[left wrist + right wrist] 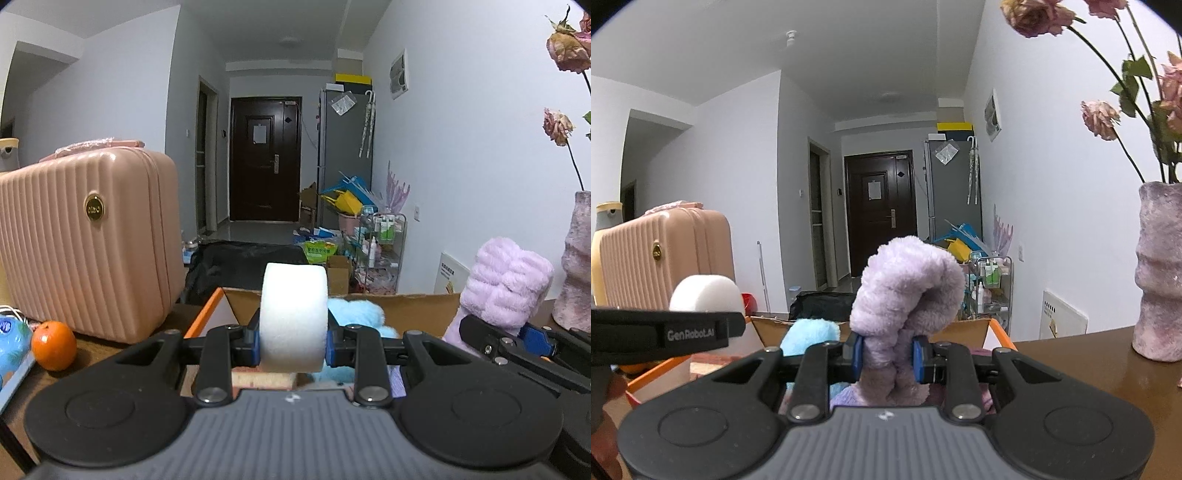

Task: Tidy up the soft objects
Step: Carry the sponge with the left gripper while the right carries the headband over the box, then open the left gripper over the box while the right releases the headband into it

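Two grippers, each clamped on one soft thing: left gripper (pixel 293 345) fingers squeeze a white sponge (pixel 293 317); right gripper (pixel 885 358) fingers pinch a lilac plush headband (pixel 905 288). One cardboard box (pixel 413 306), one orange (pixel 53 345).

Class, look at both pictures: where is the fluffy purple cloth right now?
The purple cloth is pinched in the right tool, centre of the right wrist view, above the cardboard box; in the left wrist view it shows at right, beside the vase.

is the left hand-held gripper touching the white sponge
Touching. The left wrist view shows the left hand-held gripper with both blue pads pressed against the sides of the white sponge.
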A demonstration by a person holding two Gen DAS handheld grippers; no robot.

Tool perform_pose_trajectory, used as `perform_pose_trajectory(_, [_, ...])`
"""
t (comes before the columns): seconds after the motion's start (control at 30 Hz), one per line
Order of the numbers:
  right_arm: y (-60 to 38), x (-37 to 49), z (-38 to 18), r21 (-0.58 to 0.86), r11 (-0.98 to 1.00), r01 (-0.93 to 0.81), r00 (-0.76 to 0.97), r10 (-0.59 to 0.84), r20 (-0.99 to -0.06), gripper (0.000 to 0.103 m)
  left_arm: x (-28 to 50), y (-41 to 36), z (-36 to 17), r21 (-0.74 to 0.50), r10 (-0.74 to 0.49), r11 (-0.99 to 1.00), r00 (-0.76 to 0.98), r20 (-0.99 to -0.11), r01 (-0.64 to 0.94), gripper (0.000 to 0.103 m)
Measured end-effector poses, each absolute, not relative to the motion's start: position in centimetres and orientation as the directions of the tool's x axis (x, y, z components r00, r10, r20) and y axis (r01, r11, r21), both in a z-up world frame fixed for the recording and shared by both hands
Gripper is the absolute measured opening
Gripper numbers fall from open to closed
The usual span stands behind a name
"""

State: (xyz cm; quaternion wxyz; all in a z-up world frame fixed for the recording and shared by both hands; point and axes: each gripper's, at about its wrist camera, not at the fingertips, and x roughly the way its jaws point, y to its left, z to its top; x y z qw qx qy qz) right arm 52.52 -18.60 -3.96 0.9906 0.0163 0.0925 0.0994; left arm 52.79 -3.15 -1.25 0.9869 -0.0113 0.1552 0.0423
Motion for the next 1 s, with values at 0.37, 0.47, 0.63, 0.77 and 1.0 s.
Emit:
perform_pose_trajectory(0.37, [-17.2, 54.6, -4.3, 0.004, 0.977, -0.211, 0.96, 0.208, -0.185, 0.025, 55.4, -2.7, -1.9, -0.003, 0.121, 0.992, 0.944, -0.308, -0.128, 0.03])
perform_pose_trajectory(0.47, [-16.9, 55.3, -4.4, 0.001, 0.976, -0.218, 0.957, 0.214, -0.195, 0.025, 56.0, -2.5, -2.1, -0.002, 0.132, 0.99, 0.942, -0.309, -0.14, 0.03])
perform_pose_trajectory(0.63, [-16.6, 56.2, -4.6, -0.006, 0.973, -0.23, 0.951, 0.223, -0.213, 0.025, 57.1, -2.2, -2.6, -0.004, 0.145, 0.988, 0.937, -0.317, -0.154, 0.03])
perform_pose_trajectory(0.77, [-16.5, 56.7, -4.7, -0.028, 0.975, -0.219, 0.954, 0.208, -0.216, 0.025, 57.9, -1.7, -2.9, -0.015, 0.158, 0.985, 0.93, -0.333, -0.173, 0.03])
perform_pose_trajectory(1.0, [-16.8, 57.3, -4.9, -0.012, 0.979, -0.204, 0.951, 0.195, -0.241, 0.043, 58.0, -1.6, -2.9, -0.013, 0.174, 0.982, 0.928, -0.331, -0.188, 0.041])
